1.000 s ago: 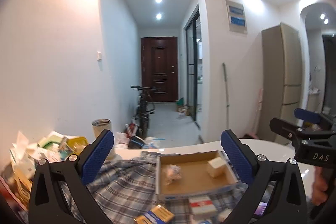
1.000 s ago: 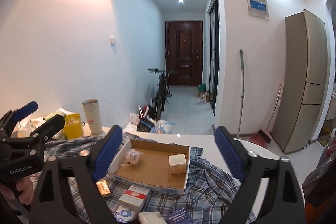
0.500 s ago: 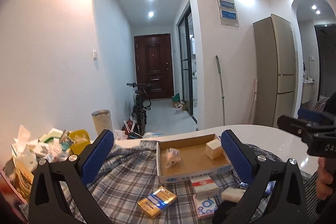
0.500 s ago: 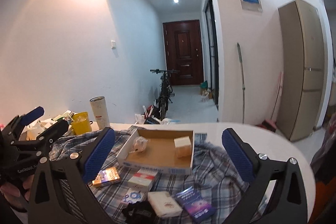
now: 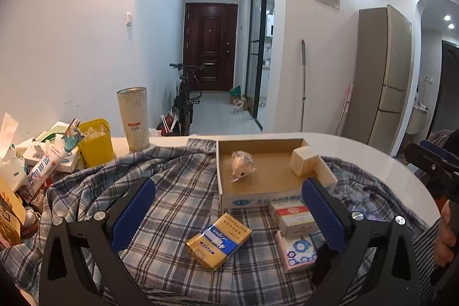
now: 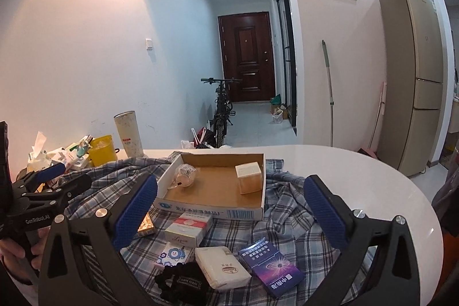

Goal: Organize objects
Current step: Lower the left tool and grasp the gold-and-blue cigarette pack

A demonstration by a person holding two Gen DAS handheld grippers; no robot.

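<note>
Two hand-held grippers hover above a cluttered white tabletop [image 6: 358, 171] draped with a plaid shirt [image 5: 178, 185]. The left gripper [image 5: 229, 212] has its blue-padded fingers [image 5: 133, 215] spread wide with nothing between them; the right gripper [image 6: 231, 210] is likewise spread wide and empty, its fingers [image 6: 324, 210] framing the goods below.

On the shirt sits a shallow cardboard box [image 6: 212, 210], open at the top. Inside it lie a small crumpled clear bag [image 6: 185, 177] toward its left side and a cream cube-shaped carton [image 6: 249, 177] in its far right corner.

The loose items lie on the shirt just in front of the box. A gold-and-blue pack [image 5: 218, 240] rests tilted near the left gripper's view centre. A red-and-white pack [image 6: 189, 228] lies close against the box's front wall, with a pink pack printed with blue flowers [image 6: 173, 255] just beside it, nearer the camera. From the right wrist view, a plain white pack [image 6: 222, 267], a purple-and-blue pack [image 6: 271, 267] and a black coiled band [image 6: 183, 281] lie side by side at the near edge.

At the tabletop's left end stand a tall speckled tumbler [image 5: 134, 119] and a yellow tub [image 5: 94, 141], next to a heap of papers and small cartons [image 5: 37, 159]. Beyond the tabletop, a bicycle [image 6: 221, 111] leans in the hallway before a dark door [image 6: 246, 56], and a tall refrigerator [image 6: 416, 76] stands at right.
</note>
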